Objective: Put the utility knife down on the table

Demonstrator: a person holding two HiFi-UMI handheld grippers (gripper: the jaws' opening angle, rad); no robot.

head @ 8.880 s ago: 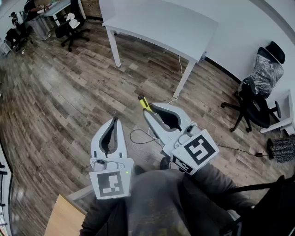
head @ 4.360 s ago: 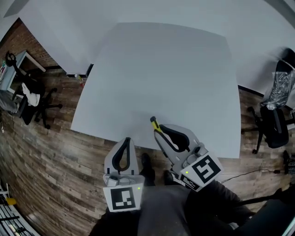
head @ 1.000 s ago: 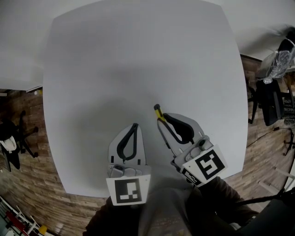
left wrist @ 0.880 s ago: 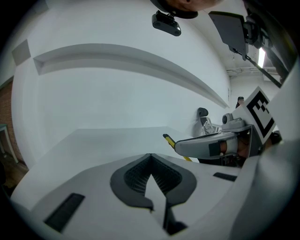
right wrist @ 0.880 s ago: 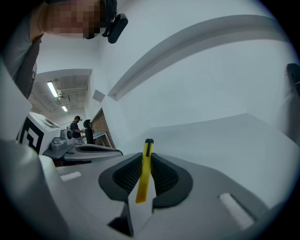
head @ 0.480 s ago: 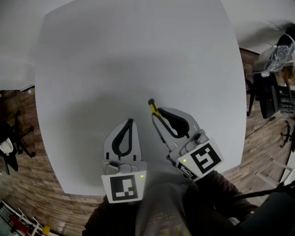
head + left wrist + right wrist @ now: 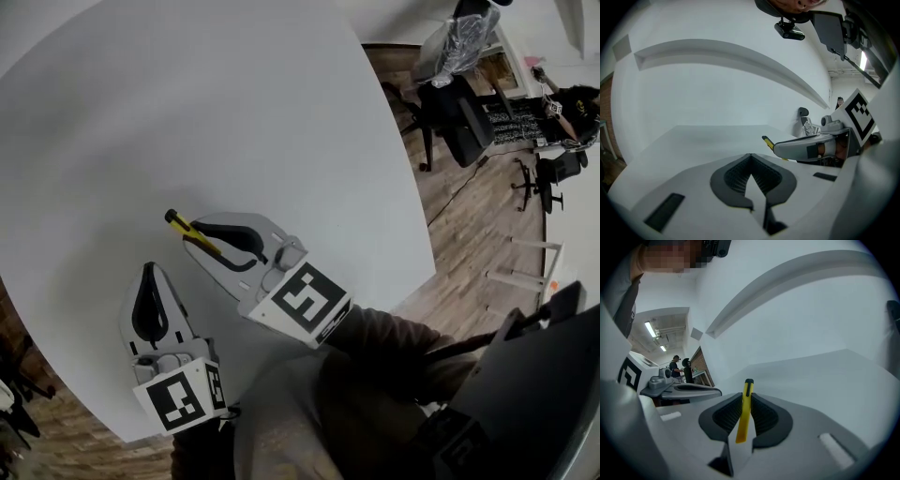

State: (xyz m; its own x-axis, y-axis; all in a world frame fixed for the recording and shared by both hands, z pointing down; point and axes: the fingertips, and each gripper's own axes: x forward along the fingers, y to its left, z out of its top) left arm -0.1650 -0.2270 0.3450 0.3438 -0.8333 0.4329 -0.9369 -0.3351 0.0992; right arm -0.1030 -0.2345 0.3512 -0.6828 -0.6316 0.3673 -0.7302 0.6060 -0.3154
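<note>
White table fills the head view, with wood floor and office chairs beyond its edge. The right gripper hangs over the table, jaws clamped on the yellow utility knife, which appears not yet set down. The left gripper sits just beside it.

Left gripper view: jaws pressed together, nothing between them.

Right gripper view: the knife stands pinched between the pads.

Advised: lower until the knife lies flat, then release.

No brand or text is legible; only the square markers show.
</note>
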